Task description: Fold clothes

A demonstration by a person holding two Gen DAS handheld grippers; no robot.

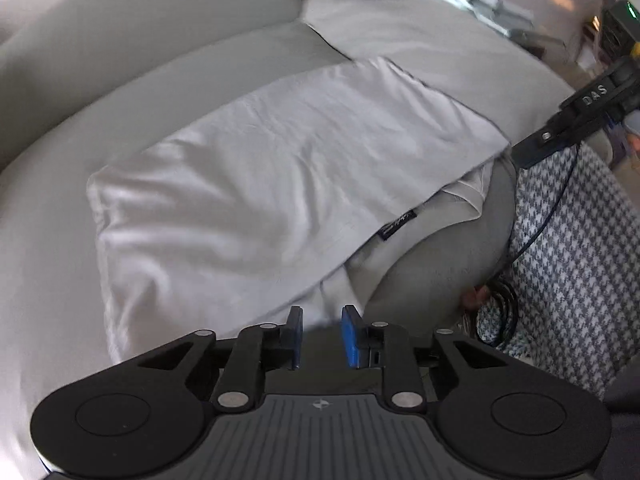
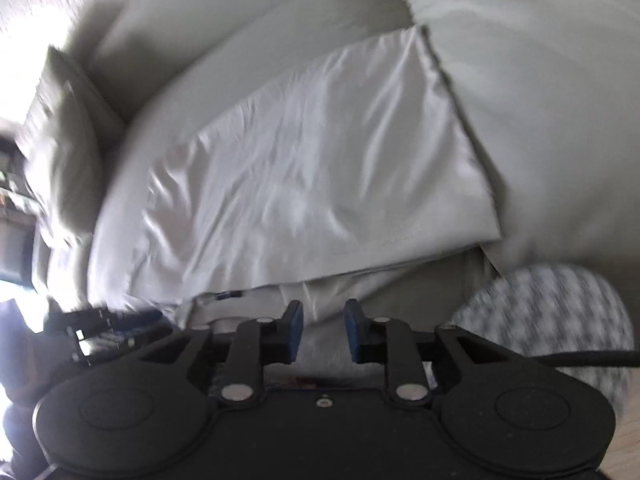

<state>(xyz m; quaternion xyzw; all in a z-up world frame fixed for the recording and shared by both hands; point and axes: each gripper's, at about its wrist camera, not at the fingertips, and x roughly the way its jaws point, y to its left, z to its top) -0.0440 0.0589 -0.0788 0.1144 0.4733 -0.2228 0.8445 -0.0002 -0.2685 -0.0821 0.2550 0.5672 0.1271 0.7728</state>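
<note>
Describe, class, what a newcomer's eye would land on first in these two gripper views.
First, the pale garment, folded into a broad slab and lying across the grey sofa, filling the middle of both views. Next, the left gripper and right gripper, jaws slightly apart and empty, near the garment's near edge. A houndstooth fabric sits at the right.

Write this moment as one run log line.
white folded cloth garment on grey sofa | left gripper open, empty | right gripper open, empty
</note>
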